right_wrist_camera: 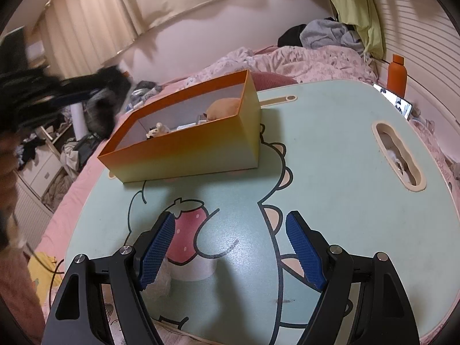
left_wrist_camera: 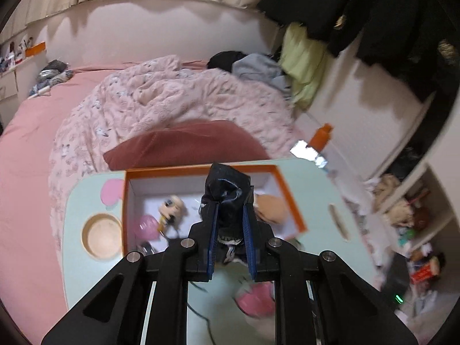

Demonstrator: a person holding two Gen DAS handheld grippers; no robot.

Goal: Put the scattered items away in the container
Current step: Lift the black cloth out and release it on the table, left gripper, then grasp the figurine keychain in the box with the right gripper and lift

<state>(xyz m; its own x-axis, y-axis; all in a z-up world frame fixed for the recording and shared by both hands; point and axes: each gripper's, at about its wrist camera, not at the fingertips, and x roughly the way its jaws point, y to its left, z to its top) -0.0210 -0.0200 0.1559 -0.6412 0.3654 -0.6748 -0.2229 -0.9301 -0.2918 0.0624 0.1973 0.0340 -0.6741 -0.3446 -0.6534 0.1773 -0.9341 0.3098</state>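
Note:
My left gripper (left_wrist_camera: 230, 201) is shut on a black soft toy (left_wrist_camera: 227, 187), held above the near edge of the orange box (left_wrist_camera: 201, 169). Inside the box lie a small pale-headed figure (left_wrist_camera: 172, 205), a pink round item (left_wrist_camera: 148, 225) and a tan plush (left_wrist_camera: 271, 207). A blurred pink item (left_wrist_camera: 254, 299) sits on the table under the left gripper. In the right wrist view the box (right_wrist_camera: 184, 149) stands at the table's far left, and the blurred left gripper (right_wrist_camera: 72, 95) with the black toy (right_wrist_camera: 112, 86) hovers beyond its left end. My right gripper (right_wrist_camera: 230, 244) is open over the table's strawberry print, nothing between its fingers.
The mint lap table (right_wrist_camera: 330, 158) rests on a pink bed. It has a round cup recess (left_wrist_camera: 102, 235) and a handle slot (right_wrist_camera: 398, 155). An orange bottle (right_wrist_camera: 396, 72) and a phone (right_wrist_camera: 398, 102) stand at its far right corner. Crumpled bedding and clothes lie behind.

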